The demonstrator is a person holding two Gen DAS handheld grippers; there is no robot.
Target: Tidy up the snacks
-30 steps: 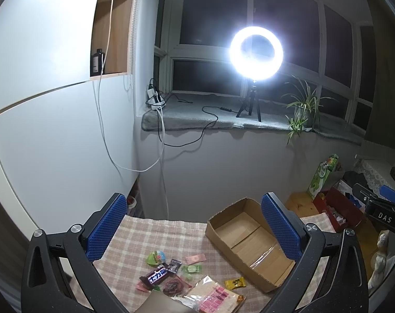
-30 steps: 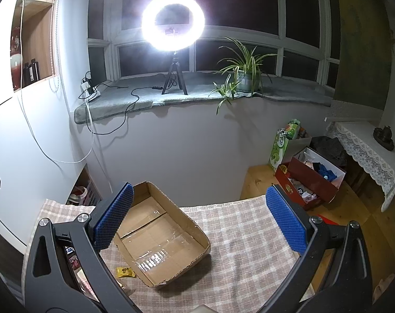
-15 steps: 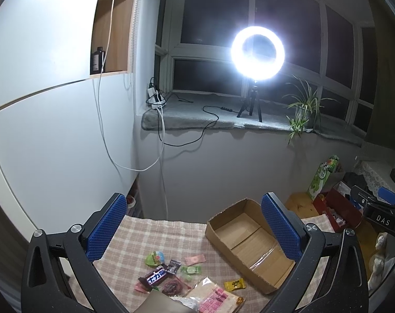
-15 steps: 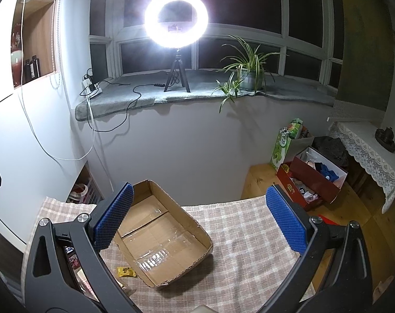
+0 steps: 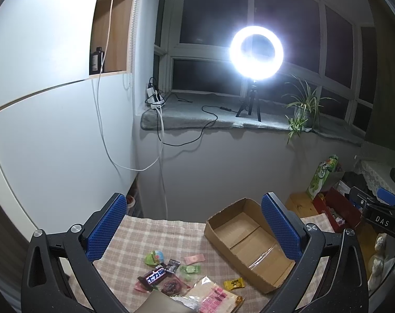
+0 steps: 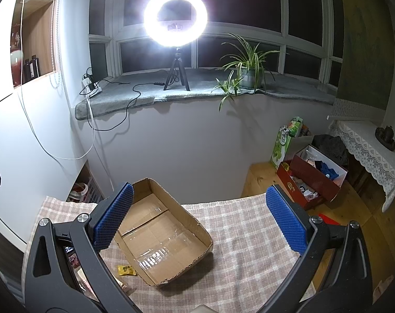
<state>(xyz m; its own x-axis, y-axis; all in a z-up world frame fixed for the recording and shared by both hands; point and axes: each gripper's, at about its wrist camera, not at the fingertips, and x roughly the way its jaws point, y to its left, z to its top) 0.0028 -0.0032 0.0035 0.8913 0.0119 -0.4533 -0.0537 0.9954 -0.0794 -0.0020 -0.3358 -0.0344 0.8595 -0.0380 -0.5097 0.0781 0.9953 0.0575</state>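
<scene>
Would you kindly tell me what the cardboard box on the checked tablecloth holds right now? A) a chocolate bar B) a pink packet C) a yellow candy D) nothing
D: the cardboard box shows only its bare taped floor, while the yellow candy lies outside on the tablecloth.

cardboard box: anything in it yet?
Empty. The cardboard box shows only its bare taped floor; the snacks, including the yellow candy, lie outside on the tablecloth.

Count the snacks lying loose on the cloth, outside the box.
9 visible, all left of the box: green egg, dark sachet, pink wrapper, green candy, chocolate bar, round dark pack, red wrapper, wafer pack, yellow candy. More may be hidden at the frame's bottom.
</scene>
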